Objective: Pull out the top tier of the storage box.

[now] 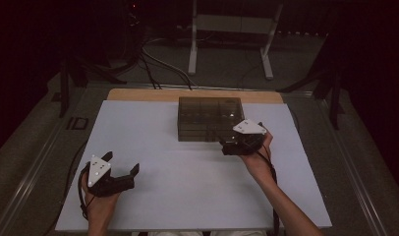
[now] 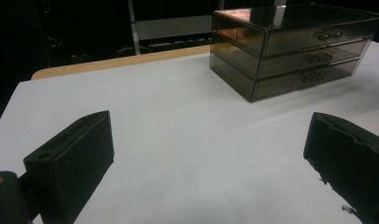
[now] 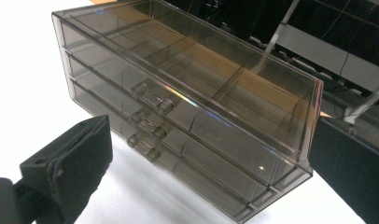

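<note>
Both grippers open wide: right gripper (image 1: 226,142) faces drawer box (image 1: 210,118) handles, presumably to pull one; left gripper (image 1: 121,164) idles on bench (image 1: 187,187).

High view looking down over the white table (image 1: 187,191), left gripper view facing the drawer box (image 2: 295,46) from afar, right gripper view facing it close up.

Left gripper (image 1: 123,164): held low near the table's front left corner, jaws spread wide, nothing between them.
Left hand (image 1: 100,202): wraps the gripper body from behind, forearm entering over the front edge.
Right gripper (image 1: 221,141): raised toward the table's middle, right of centre, jaws wide apart.
Right hand (image 1: 259,157): grips from the right, forearm angling in from the front right.
</note>
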Demonstrator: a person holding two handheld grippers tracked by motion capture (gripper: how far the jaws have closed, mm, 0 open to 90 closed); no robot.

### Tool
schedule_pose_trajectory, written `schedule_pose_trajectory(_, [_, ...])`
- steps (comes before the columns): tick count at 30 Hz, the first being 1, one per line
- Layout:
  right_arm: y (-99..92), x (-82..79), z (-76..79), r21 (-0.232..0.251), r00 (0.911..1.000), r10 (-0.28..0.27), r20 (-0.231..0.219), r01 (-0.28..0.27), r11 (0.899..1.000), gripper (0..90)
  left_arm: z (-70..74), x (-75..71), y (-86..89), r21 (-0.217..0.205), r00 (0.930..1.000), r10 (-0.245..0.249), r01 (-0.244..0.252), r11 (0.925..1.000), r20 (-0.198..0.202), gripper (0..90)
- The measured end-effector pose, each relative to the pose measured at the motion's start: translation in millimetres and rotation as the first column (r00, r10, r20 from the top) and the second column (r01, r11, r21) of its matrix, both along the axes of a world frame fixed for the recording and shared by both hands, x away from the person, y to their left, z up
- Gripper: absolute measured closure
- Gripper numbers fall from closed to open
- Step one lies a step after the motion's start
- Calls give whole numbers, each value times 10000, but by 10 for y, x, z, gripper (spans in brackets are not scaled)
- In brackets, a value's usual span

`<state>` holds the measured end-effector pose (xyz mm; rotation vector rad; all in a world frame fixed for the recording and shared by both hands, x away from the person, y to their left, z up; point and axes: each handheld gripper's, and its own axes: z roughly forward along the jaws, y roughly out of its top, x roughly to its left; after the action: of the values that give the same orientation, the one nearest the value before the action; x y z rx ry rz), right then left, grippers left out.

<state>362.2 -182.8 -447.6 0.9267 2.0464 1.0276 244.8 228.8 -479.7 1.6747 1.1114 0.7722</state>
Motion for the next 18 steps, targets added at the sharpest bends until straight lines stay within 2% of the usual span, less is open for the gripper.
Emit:
schedule_pose_trajectory(10, [72, 41, -64, -980, 10000, -46, -9, 45, 9952, 0, -5, 6, -2, 32, 10000, -2, 2, 10000, -44, 32])
schedule_pose_trajectory(18, [113, 52, -66, -1530, 9998, -119, 145, 140, 9881, 0, -4, 4, 0, 17, 10000, 21, -21, 10000, -28, 32])
